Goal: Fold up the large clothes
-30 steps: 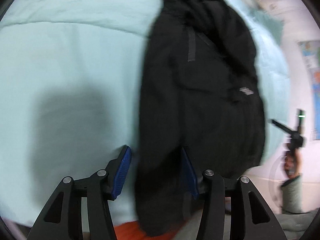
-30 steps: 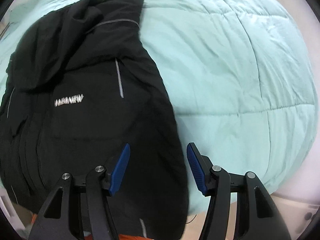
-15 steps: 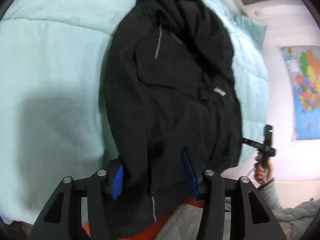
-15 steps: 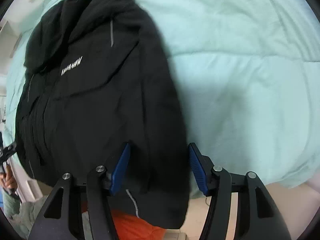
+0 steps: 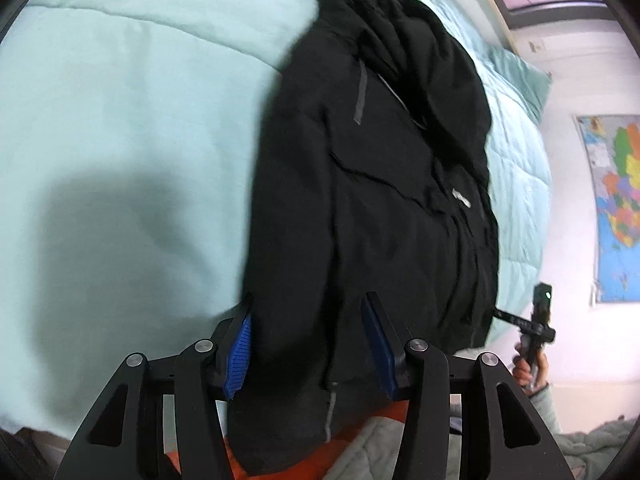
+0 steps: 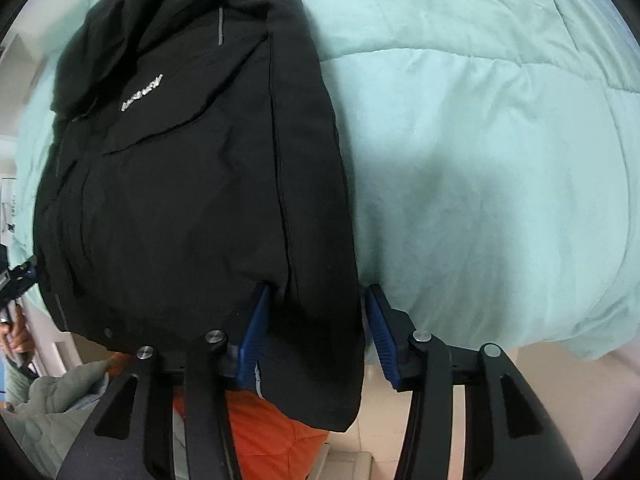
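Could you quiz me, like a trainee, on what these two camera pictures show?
1. True or false: the black jacket lies on a mint-green quilt.
2. What hangs on the wall at the far right of the left view? A) a clock B) a coloured map C) a mirror
3. Fill in: the hem of the jacket sits between the blue pads of the left claw and the right claw, and both claws are ____.

Key: 1 true. 2 B, the map. 3 open.
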The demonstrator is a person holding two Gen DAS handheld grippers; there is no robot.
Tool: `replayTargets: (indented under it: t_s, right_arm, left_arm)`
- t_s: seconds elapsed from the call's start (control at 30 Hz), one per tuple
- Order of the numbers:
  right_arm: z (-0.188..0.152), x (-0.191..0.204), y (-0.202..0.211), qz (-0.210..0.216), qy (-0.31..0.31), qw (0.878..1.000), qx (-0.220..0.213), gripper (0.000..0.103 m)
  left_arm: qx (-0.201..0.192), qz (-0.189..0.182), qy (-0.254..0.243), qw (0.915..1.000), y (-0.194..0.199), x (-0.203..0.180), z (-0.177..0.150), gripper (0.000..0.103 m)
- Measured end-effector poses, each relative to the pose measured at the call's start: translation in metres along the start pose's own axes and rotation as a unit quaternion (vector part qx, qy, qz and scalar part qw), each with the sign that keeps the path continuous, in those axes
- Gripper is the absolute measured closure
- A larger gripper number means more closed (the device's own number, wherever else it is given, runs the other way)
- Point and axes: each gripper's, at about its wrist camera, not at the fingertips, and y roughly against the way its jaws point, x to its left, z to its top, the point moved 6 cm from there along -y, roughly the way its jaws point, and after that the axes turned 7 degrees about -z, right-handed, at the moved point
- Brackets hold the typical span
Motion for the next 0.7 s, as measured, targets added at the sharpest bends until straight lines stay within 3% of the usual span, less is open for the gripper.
replayTargets:
  t_s: [0.03,0.1,0.23,0.37,0.47,0.57,0.6,0.63,0.7]
  right_arm:
    - [-0.001,0.001,0.001,0.001,0.005,1.0,-0.001,0.052]
    - [-0.005,0.005,0.008,0.029,0.012,1.0,-0.002,0.063]
    - [-0.002,0.019,0.031,0.063,0.039,0.997,-0.022,0.063]
    - [0.003,0.013,0.007,0.046,0.03,0.998,0.014,0.061]
    - [-0.009,0.006,-0.01,0.054,0.011,0.998,0.035,0.061]
    - [-0.012,0.01,-0.011,0.077,0.002,0.996,0.032,0.061]
    - [-0.013,0.012,-0.01,0.082,0.002,0.996,0.023,0.064]
    - [-0.012,0.017,-0.003,0.087,0.009,0.996,0.011,0.077]
    - [-0.01,0.022,0.014,0.097,0.028,0.995,-0.012,0.084]
  left_arm:
    - [0.005,-0.012,-0.005,0.9999,-0.003,-0.005,-0.002,0.053]
    - [0.004,-0.048,-0.03,0.9984,0.001,-0.027,-0.004,0.054]
    - [0.01,-0.118,-0.045,0.992,0.006,-0.058,0.0,0.053]
    - [0.073,-0.041,-0.058,0.9948,-0.031,-0.048,-0.014,0.053]
    - [0.095,-0.012,-0.051,0.9942,-0.041,-0.037,-0.025,0.053]
    - [0.088,-0.03,-0.041,0.9948,-0.038,-0.042,-0.025,0.054]
    - [0.079,-0.039,-0.048,0.9949,-0.034,-0.052,-0.022,0.066]
    - [0.071,-0.05,-0.056,0.9947,-0.032,-0.061,-0.019,0.08]
    - [0.043,-0.084,-0.071,0.993,-0.02,-0.086,-0.008,0.082]
